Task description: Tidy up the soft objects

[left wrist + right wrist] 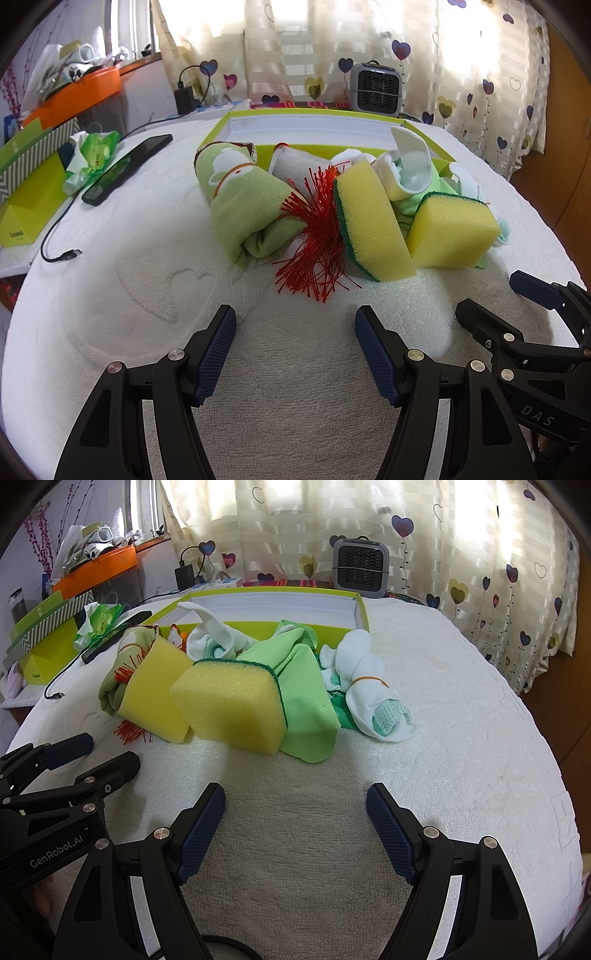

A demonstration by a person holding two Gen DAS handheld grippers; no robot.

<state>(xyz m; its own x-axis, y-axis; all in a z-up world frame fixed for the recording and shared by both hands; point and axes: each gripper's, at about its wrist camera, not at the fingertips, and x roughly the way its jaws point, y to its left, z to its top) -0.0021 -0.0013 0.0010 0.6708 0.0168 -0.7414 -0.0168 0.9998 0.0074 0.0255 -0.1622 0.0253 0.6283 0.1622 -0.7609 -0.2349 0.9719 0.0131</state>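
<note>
A pile of soft things lies on the white towel in front of a lime-green tray (pixel 236 117) (pixel 360 607). It holds a rolled green towel (pixel 243 206), a red tassel bundle (pixel 314 236), two yellow sponges (pixel 373 225) (pixel 452 230) (pixel 229 701) (pixel 155 690), a green cloth (pixel 306 709) and rolled white socks (pixel 369 690) (pixel 410 166). My left gripper (pixel 295 325) stands open just short of the tassel. My right gripper (pixel 295 801) is open too, near the sponge and cloth, and shows at the right in the left wrist view (pixel 491 295). Neither holds anything.
A phone (pixel 125 168) with a cable (pixel 61 254), a green packet (pixel 92 155) and a lime box (pixel 26 206) lie at the left. A grey heater (pixel 376 88) (pixel 360 568) stands behind the tray before curtains. An orange bin (pixel 81 92) sits far left.
</note>
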